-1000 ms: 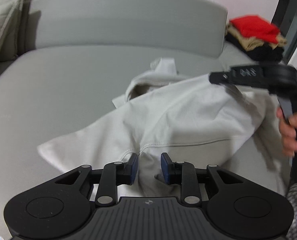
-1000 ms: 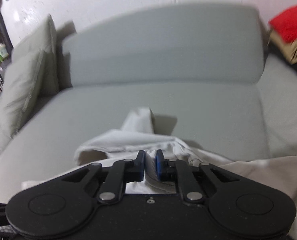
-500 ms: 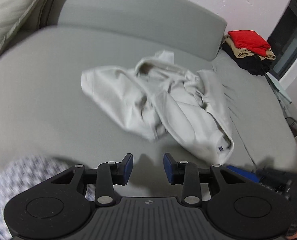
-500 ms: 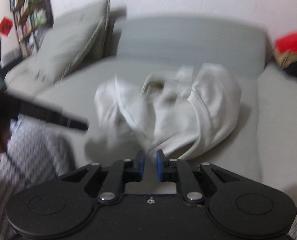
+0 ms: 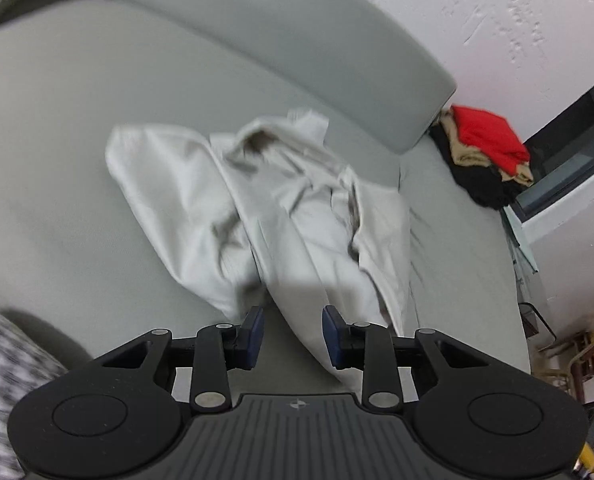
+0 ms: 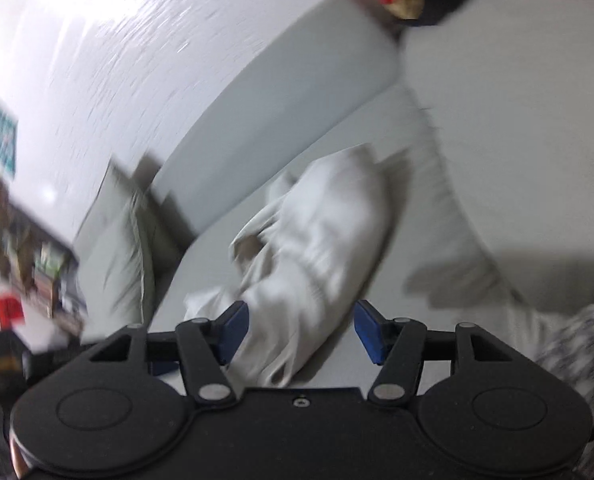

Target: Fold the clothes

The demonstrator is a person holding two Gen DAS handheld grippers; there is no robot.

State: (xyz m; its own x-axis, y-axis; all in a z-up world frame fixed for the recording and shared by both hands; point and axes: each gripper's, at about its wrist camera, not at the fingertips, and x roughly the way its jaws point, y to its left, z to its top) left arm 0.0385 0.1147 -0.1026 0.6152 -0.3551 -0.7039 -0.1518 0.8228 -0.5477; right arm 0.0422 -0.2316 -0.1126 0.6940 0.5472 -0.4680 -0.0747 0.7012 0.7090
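1. The sofa seat [image 5: 49, 184] is covered in a smooth, matte grey-green fabric; its backrest [image 5: 297, 52] is a long, rounded slab of the same cloth. Behind it stands a white wall [image 5: 517, 20] with a rough, pitted plaster surface.
2. The task's thing, a pale off-white garment [image 5: 281, 216], lies crumpled in the middle of the seat. It is soft woven or knit cloth, thrown into ridges and deep shadowed folds, with one flatter panel spread to the left and a narrower length running toward the near edge.
3. The left gripper [image 5: 292, 334] hovers low over the near end of the garment. Its black jaws with blue pads stand moderately apart, and the cloth's tip lies under the gap, not pinched.
4. The right gripper [image 6: 301, 330] is tilted and its view is motion-blurred. Its jaws are spread wide, with the garment [image 6: 317, 256] seen between and beyond them, gripped by neither pad.
5. At the far right end of the sofa sits a stack of folded clothes [image 5: 485, 156]: red on top, tan beneath, black at the bottom.
6. A grey-green cushion [image 6: 117, 256] leans at the sofa's left end, beside blurred shelving.
7. Black-and-white checked fabric [image 5: 5, 376] shows at the near left corner.
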